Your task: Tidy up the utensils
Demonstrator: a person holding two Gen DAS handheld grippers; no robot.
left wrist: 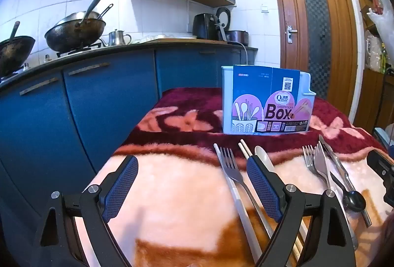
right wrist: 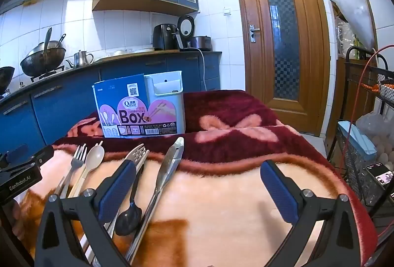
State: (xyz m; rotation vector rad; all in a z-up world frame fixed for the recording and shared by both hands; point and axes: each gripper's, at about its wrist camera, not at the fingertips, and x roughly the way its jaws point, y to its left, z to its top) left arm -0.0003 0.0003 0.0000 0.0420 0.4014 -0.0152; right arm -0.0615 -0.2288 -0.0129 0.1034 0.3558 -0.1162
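A pale blue chopsticks box (left wrist: pixel 267 99) (right wrist: pixel 140 106) with a printed card sleeve stands upright at the far side of a plush blanket. Utensils lie in a row before it: a fork (left wrist: pixel 231 168) (right wrist: pixel 76 161), wooden chopsticks (left wrist: pixel 245 148), a beige spoon (left wrist: pixel 262 156) (right wrist: pixel 94 158), a second fork (left wrist: pixel 311 163) (right wrist: pixel 138 152), metal tongs (left wrist: pixel 332 156) (right wrist: pixel 170 166) and a black spoon (left wrist: pixel 353 200) (right wrist: pixel 128 216). My left gripper (left wrist: pixel 190 164) hovers open over the blanket left of the fork. My right gripper (right wrist: pixel 198 169) is open too, right of the tongs, nothing between its fingers.
The blanket (right wrist: pixel 234 193) covers a table whose left edge drops to blue kitchen cabinets (left wrist: pixel 73 106). A wire rack (right wrist: pixel 364 119) with a phone and cables stands at the right. A wooden door (right wrist: pixel 280 37) is behind. Woks sit on the stove (left wrist: pixel 73 32).
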